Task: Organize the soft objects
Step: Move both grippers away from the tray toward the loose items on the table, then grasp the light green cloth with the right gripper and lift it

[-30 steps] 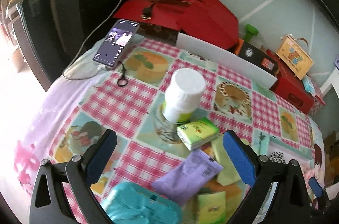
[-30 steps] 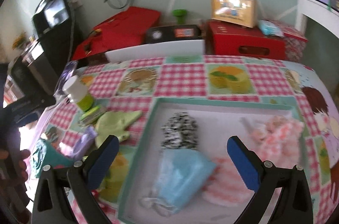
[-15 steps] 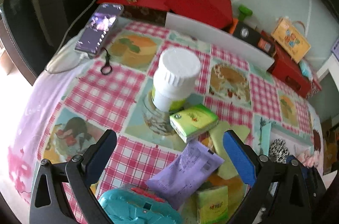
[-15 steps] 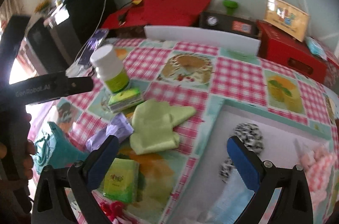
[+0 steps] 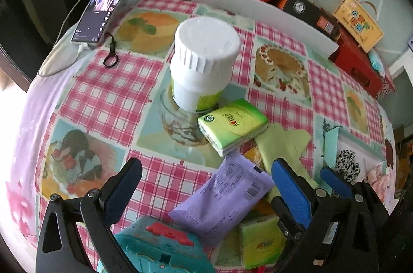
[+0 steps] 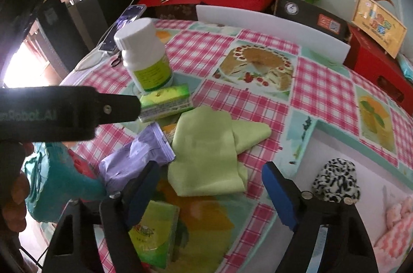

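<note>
Only right view: green cloth (image 6: 206, 151) whole | right claw (image 6: 210, 191) closing, empty | left claw (image 5: 204, 191) apart

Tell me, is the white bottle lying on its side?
No, the white bottle stands upright on the checked tablecloth, its cap on top.

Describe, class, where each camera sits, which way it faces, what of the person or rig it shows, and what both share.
Left wrist: on the left gripper, angled down at the purple packet; its open fingers and the right gripper's show.
Right wrist: on the right gripper, angled down at the green cloth; its jaws have just been closing, nothing gripped; a hand shows.
Shared: white bottle, purple packet, green cloth.
</note>
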Motion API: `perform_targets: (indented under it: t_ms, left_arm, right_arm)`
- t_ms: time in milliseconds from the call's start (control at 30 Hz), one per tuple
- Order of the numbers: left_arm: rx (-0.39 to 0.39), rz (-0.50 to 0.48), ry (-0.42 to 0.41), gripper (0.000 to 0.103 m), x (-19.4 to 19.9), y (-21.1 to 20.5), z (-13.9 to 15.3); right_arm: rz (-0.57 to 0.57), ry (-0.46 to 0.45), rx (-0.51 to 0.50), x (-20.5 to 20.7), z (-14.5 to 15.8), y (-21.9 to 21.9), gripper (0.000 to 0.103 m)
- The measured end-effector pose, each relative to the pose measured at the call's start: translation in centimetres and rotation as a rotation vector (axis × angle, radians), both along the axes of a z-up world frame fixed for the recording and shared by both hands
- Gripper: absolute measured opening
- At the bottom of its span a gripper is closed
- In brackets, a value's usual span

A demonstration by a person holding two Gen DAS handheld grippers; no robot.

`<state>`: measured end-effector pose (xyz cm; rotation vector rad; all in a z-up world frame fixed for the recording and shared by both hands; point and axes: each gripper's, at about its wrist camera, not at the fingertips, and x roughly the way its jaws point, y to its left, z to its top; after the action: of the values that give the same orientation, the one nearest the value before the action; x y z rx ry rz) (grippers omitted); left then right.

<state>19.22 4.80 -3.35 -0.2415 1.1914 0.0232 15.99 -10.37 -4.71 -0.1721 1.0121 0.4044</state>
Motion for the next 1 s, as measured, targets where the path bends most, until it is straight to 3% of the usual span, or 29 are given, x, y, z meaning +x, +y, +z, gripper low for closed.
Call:
perform_targets:
  t_ms: [433, 1000]
  left_arm:
    - [0.025, 0.0, 0.051, 0.1, 0.4, -0.2, -1.2]
    - [0.045, 0.003, 0.059, 0.1, 0.3, -0.4, -1.3]
  right_arm:
    - [0.017, 0.047, 0.023, 0.5, -1.7, 0.2, 0.066]
    - [0.01, 0.046, 0.031, 0.6, -2.2, -0.3, 0.056]
